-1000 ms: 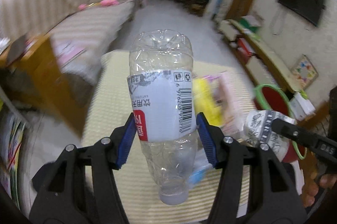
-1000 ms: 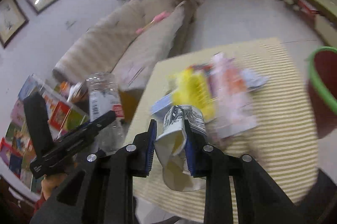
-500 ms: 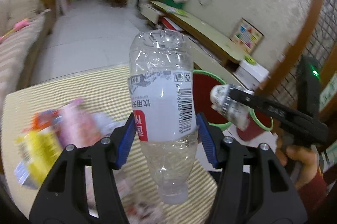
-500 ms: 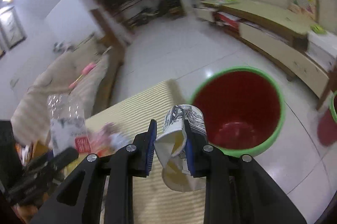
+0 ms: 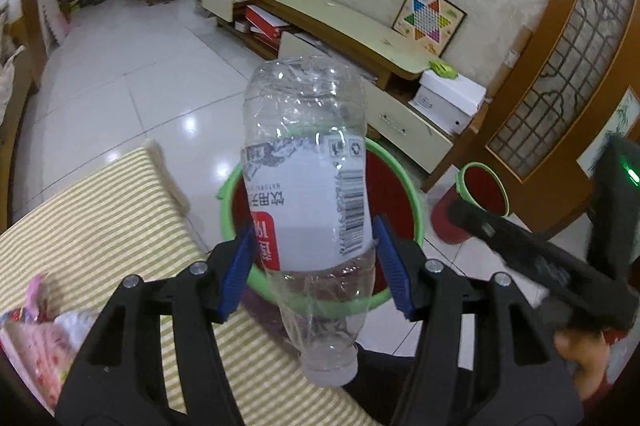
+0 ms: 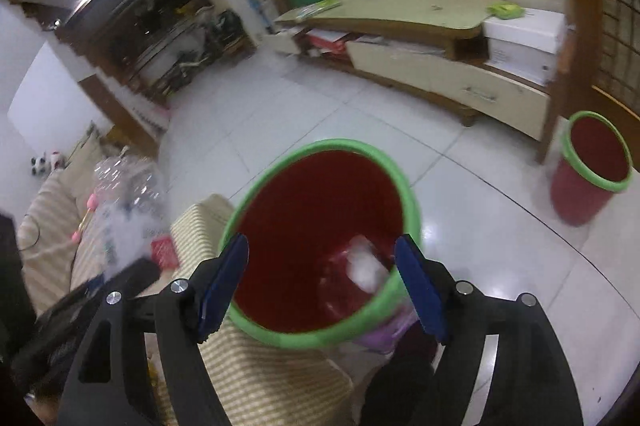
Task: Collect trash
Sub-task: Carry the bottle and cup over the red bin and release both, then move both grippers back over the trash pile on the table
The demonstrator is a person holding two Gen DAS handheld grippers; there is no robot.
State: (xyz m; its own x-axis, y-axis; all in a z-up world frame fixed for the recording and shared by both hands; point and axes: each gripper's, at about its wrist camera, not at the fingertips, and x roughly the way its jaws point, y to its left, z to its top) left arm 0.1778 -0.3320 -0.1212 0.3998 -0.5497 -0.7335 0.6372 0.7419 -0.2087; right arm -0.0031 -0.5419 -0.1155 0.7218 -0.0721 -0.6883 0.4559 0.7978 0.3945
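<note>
A clear crushed plastic bottle [image 5: 308,193] with a white label hangs cap-down between the blue pads of my left gripper [image 5: 316,262]. Its jaws are opening, and a thin gap shows at the right pad. Behind the bottle stands a red bin [image 5: 394,185] with a green rim. My right gripper [image 6: 322,282] hovers over that same bin [image 6: 320,226]; its jaws are opening with nothing between them. A whitish paper cup [image 6: 366,268], blurred, is inside the bin. The bottle [image 6: 128,193] shows as a blur at the left of the right wrist view.
The striped-cloth table [image 5: 100,226] borders the bin, with pink wrappers [image 5: 32,326] at its near left. A second, smaller red bin [image 6: 588,169] stands by a wooden door frame. A low cabinet [image 6: 400,13] and a white box [image 6: 524,37] line the wall.
Both grippers swung from over the table to the bin. The right jaws opened and the paper cup dropped in. The left jaws widened and the bottle tilted slightly.
</note>
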